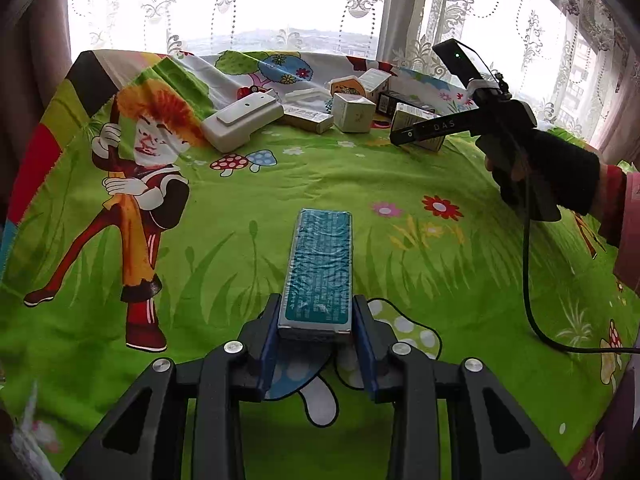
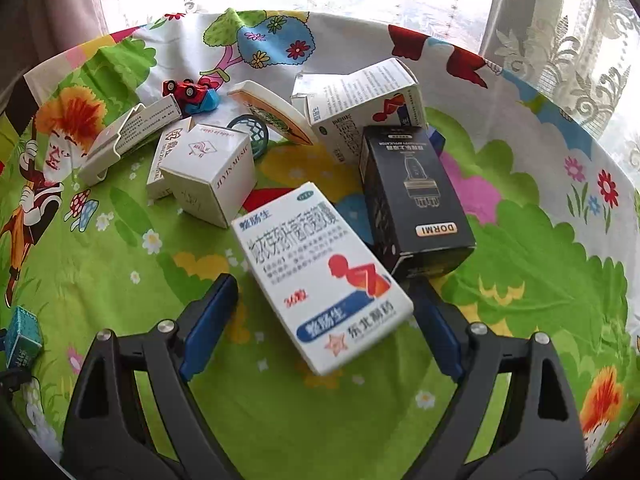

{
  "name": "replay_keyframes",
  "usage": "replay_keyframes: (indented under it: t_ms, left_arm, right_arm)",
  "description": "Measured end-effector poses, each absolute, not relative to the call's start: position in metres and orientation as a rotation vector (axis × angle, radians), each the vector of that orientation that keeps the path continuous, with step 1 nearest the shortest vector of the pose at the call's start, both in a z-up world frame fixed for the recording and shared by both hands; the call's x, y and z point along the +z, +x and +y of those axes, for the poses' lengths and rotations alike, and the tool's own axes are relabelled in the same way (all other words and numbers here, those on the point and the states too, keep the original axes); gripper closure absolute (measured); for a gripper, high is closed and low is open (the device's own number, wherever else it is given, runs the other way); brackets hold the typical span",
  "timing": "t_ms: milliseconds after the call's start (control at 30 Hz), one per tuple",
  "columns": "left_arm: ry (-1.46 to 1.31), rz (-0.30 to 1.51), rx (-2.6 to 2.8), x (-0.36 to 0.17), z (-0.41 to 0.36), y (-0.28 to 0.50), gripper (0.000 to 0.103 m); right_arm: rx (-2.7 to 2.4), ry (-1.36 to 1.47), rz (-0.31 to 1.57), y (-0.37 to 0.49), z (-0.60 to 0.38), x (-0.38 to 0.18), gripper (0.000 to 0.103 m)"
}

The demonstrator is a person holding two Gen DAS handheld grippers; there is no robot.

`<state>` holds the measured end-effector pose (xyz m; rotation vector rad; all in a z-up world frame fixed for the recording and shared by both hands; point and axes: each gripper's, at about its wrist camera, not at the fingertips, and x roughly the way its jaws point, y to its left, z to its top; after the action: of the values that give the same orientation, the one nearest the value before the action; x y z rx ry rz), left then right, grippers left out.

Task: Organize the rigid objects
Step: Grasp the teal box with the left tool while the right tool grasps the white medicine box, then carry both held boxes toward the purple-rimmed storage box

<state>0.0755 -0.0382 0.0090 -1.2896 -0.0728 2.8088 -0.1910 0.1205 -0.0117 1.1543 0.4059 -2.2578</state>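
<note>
My left gripper [image 1: 316, 334] is shut on the near end of a long teal box [image 1: 320, 268], which points away from me just above the green cartoon cloth [image 1: 440, 280]. The teal box also shows at the left edge of the right wrist view [image 2: 22, 338]. My right gripper [image 2: 326, 320] is open, its blue pads [image 2: 208, 326] on either side of a white medicine box [image 2: 320, 276] with a red figure, not touching it. A black DORMI box [image 2: 412, 196] lies just behind and right of it.
A cluster sits at the far side: a white cube box [image 2: 210, 172], a larger white carton [image 2: 360, 108], a flat white device [image 1: 242, 120], a red and blue toy car [image 2: 192, 94], a teal round lid [image 2: 250, 130]. The right gripper's cable [image 1: 532, 300] hangs at right.
</note>
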Motion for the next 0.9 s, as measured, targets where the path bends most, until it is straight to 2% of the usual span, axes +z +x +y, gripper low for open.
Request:
replay_keyframes:
  t_ms: [67,133,167,433,533,633,800,900]
  left_arm:
    - [-1.291,-0.078,2.806,0.009,-0.039,0.075,0.068]
    - [-1.286,-0.119,2.797,0.009,-0.043,0.074,0.067]
    - [-1.284,-0.129,2.795,0.009,-0.045,0.074,0.067]
    - [-1.283,-0.146,2.808,0.009,-0.046,0.073,0.067]
    - [-1.3,-0.104,2.822,0.009,-0.042,0.07,0.067]
    - [-1.316,-0.035,2.845,0.01,-0.036,0.069,0.069]
    - [-1.299,-0.2,2.796,0.015,-0.034,0.093,0.069]
    - [-1.286,-0.171,2.787,0.019,-0.025,0.113,0.069]
  right_arm:
    - [-2.252,1.144,0.405,-0.195,0.117,-0.012,0.014]
    - [-2.242,1.108,0.404,-0.185,0.117,-0.008,0.037]
    - [-2.254,1.106,0.399,-0.176,0.12,-0.005,0.059]
    - [-2.334,1.089,0.407,-0.042,0.146,0.0,0.059]
    - [-2.365,1.088,0.312,-0.007,0.152,0.01,0.059]
    - [-2.401,1.057,0.303,0.028,0.152,0.02,0.059]
    - [-2.425,1.023,0.306,0.073,0.156,0.033,0.059]
    - [-2.428,1.017,0.293,0.096,0.165,0.037,0.059]
